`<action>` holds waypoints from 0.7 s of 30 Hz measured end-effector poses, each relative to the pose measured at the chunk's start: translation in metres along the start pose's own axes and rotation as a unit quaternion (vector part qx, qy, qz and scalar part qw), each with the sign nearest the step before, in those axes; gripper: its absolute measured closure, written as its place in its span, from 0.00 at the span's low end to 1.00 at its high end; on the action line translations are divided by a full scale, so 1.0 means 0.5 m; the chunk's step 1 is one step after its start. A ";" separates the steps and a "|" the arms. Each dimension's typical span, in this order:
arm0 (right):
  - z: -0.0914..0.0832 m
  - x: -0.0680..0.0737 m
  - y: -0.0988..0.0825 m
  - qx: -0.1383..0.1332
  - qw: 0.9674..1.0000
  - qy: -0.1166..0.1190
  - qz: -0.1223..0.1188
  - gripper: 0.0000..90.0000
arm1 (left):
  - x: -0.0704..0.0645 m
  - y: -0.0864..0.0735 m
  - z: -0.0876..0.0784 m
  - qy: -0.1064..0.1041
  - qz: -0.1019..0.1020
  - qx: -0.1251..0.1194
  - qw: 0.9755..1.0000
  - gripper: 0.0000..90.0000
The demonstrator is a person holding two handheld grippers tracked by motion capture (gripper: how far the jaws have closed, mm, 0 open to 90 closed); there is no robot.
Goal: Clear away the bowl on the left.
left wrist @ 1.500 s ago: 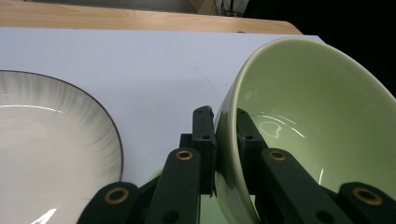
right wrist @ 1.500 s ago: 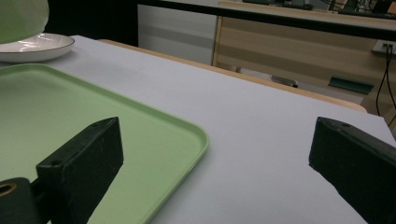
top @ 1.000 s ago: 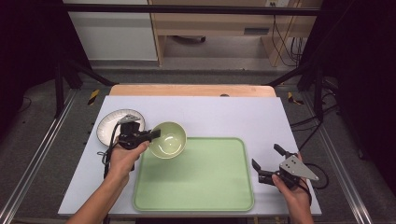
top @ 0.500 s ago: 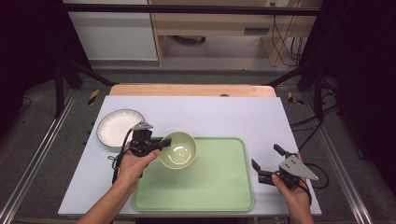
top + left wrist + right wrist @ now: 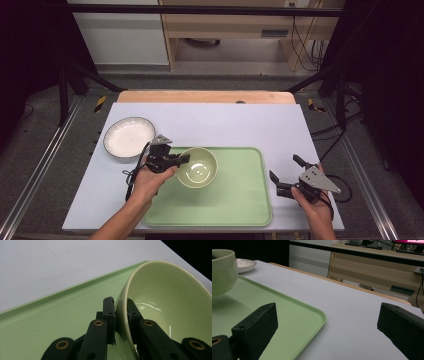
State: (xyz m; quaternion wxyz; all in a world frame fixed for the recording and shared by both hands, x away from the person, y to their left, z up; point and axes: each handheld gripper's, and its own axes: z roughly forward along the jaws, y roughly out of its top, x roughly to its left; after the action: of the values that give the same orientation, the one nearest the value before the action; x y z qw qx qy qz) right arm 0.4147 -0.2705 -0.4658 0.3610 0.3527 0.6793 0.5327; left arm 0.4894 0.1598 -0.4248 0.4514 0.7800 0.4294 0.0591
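while the left gripper (image 5: 184, 160) is clamped on the rim of the pale green ceramic bowl (image 5: 198, 167), the bowl is over the left part of the light green plastic tray (image 5: 240, 200). the white round plate (image 5: 129, 136) lies near on the table, apart from the tray. the right gripper (image 5: 284, 176) has its jaws apart beside the tray's right edge.

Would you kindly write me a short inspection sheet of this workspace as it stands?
Surface: pale table, bare at the far side.
Job's things: green bowl over the green tray, near its far left corner.
Clutter: white plate left of the tray.
Grippers: left claw clamped on the bowl's rim; right claw open, empty, off the tray's right edge.
Cables: one trails from each gripper; more hang at the far right.
Surroundings: wooden bench behind, dark frame posts, grey floor.
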 end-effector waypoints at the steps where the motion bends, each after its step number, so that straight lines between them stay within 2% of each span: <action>1: 0.000 0.000 0.000 0.000 1.000 0.000 0.000 0.04 | -0.001 -0.001 0.001 0.000 -0.001 0.001 1.000 0.91; 21: 0.000 0.000 -0.001 0.002 1.000 0.000 0.003 0.04 | -0.005 -0.022 0.020 0.000 0.003 0.021 1.000 0.91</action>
State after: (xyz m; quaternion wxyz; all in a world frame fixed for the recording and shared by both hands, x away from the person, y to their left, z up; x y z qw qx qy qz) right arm 0.4149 -0.2705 -0.4661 0.3585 0.3555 0.6796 0.5323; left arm 0.4858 0.1542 -0.4381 0.4347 0.7903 0.4288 0.0516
